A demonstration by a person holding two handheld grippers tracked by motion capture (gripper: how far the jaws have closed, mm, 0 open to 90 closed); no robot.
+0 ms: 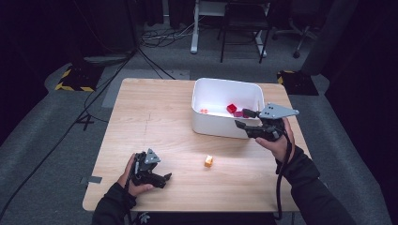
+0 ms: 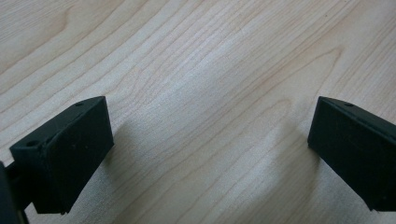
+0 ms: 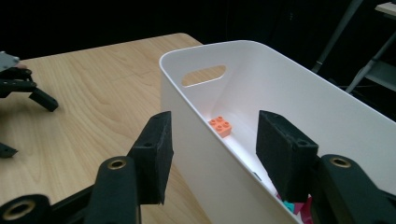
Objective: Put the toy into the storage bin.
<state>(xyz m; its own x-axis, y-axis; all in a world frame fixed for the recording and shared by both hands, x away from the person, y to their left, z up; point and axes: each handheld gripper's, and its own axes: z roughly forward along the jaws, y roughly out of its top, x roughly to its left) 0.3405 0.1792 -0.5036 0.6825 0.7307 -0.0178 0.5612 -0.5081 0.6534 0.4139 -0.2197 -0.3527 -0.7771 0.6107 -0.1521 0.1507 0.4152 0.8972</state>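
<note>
High view | white bin (image 1: pixel 220 124): red brick (image 1: pixel 231 108), orange brick (image 1: pixel 204 111) | both tools apart, empty

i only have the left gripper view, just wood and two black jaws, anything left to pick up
Observer: Yes, one small orange block sits alone on the table, in the high view between the two hands.
Operator: where do they go
Observer: A white bin stands at the far right of the table; it holds an orange brick, a red one and some pink pieces.
Operator: what's the right gripper doing
Observer: The right gripper has its jaws astride the bin's near wall, open, nothing between them.
Operator: and mine
Observer: The left gripper sits low over the near left of the table, open and empty, left of the block.
</note>
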